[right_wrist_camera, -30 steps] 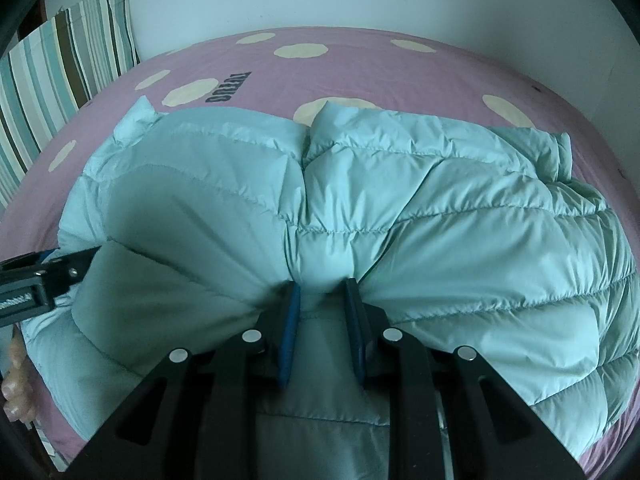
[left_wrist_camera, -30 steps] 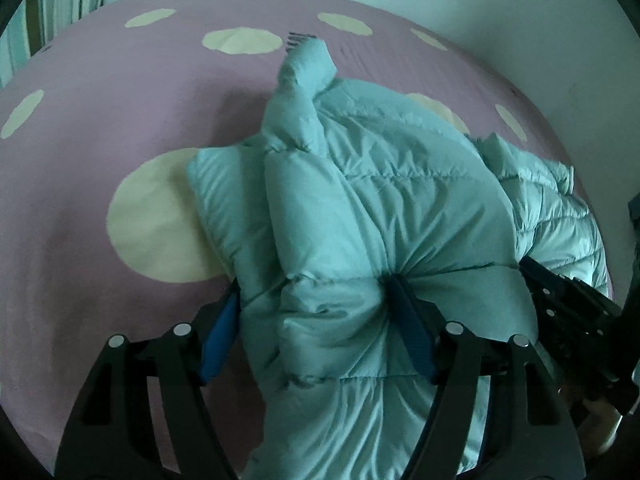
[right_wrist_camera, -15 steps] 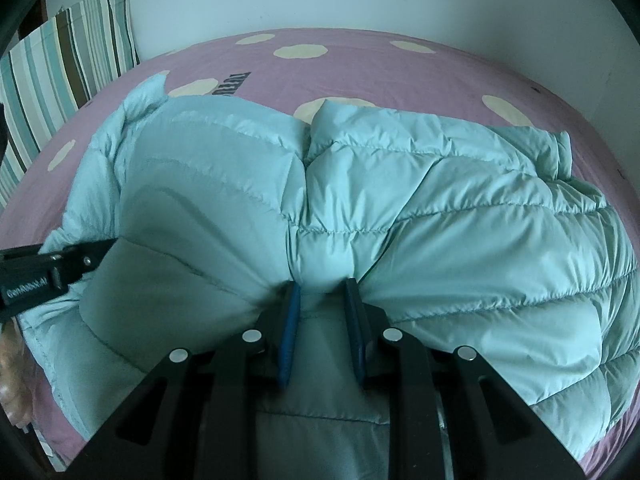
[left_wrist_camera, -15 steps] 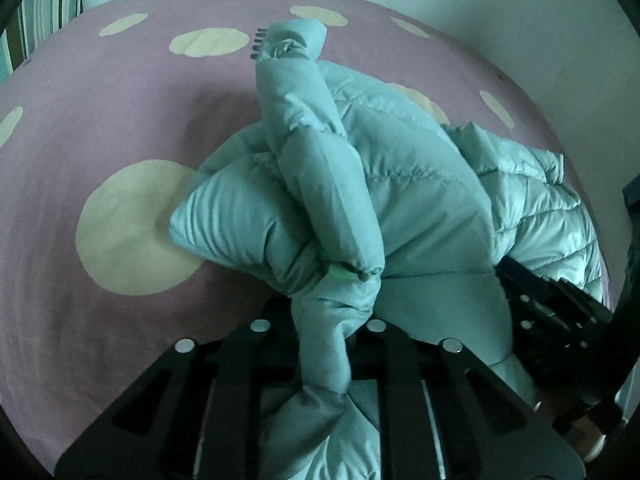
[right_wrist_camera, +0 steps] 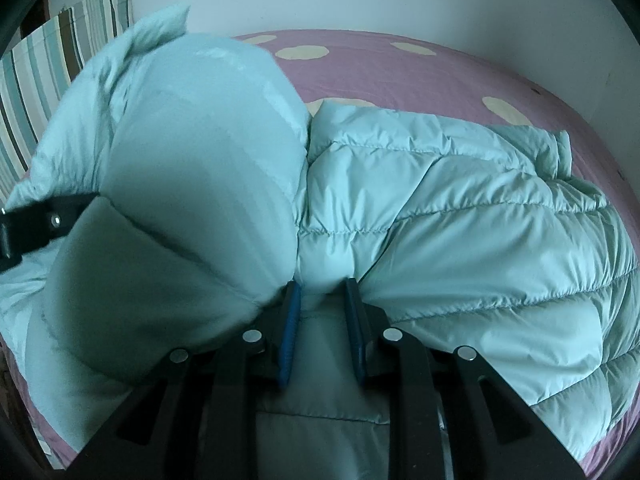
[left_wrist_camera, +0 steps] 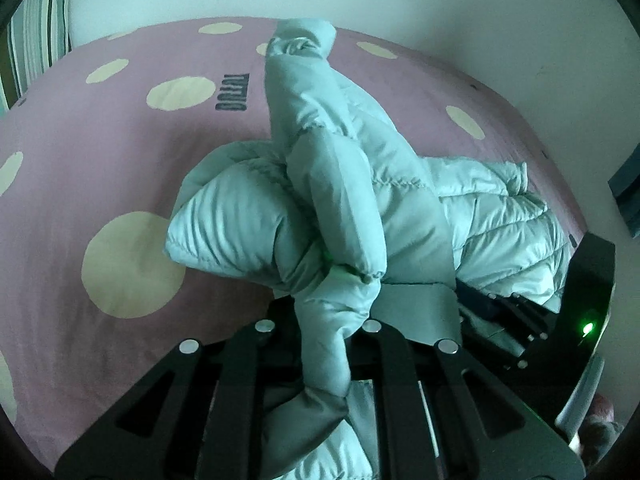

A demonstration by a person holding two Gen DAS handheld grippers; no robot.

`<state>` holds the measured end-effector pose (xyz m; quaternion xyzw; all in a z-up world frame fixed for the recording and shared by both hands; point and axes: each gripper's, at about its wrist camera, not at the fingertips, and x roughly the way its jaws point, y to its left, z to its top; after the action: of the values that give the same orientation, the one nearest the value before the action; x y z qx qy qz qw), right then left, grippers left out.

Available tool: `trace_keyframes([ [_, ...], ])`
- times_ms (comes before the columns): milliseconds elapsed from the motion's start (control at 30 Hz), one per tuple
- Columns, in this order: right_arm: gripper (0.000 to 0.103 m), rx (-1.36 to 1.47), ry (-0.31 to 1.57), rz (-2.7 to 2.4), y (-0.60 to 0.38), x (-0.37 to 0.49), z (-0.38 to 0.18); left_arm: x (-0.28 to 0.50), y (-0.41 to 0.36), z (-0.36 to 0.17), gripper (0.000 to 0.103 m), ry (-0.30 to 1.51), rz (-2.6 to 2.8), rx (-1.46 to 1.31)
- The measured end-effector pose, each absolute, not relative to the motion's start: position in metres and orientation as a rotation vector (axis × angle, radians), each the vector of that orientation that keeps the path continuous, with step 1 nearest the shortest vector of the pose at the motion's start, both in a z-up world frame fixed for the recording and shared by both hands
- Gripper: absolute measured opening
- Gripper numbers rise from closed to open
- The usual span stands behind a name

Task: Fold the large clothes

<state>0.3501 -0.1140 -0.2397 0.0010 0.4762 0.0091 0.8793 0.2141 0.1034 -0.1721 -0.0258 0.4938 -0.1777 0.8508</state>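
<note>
My left tongs (left_wrist_camera: 320, 320) have just closed on a bunched fold of the jacket (left_wrist_camera: 332, 216); my right tongs (right_wrist_camera: 322, 312) pinch its hem on the bed (right_wrist_camera: 400, 68).

One short printed word in dark capital letters (left_wrist_camera: 231, 93) stands on the pink, cream-dotted bed sheet (left_wrist_camera: 120, 184), toward the far edge of the bed, between a cream dot and the raised pale-green padding beside it. In the left wrist view it runs sideways and upside down; the letters are too distorted to read with certainty. The right wrist view shows no readable text.
</note>
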Motion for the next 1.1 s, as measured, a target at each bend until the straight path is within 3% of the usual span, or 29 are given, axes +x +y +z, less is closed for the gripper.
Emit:
trace_keyframes([
  [367,0.024,0.097,0.962,0.050,-0.137,0.344,-0.217,0.201,0.075,-0.128,0.010,0.965,-0.361,-0.028],
  [700,0.032,0.097,0.879,-0.098,-0.214,0.301,-0.180,0.186,0.009,-0.101,0.009,0.890,-0.391,0.072],
  [1100,0.032,0.166,0.899,-0.285,-0.314,0.246,-0.189,0.174,-0.112,-0.133,0.009,0.912,-0.503,0.231],
])
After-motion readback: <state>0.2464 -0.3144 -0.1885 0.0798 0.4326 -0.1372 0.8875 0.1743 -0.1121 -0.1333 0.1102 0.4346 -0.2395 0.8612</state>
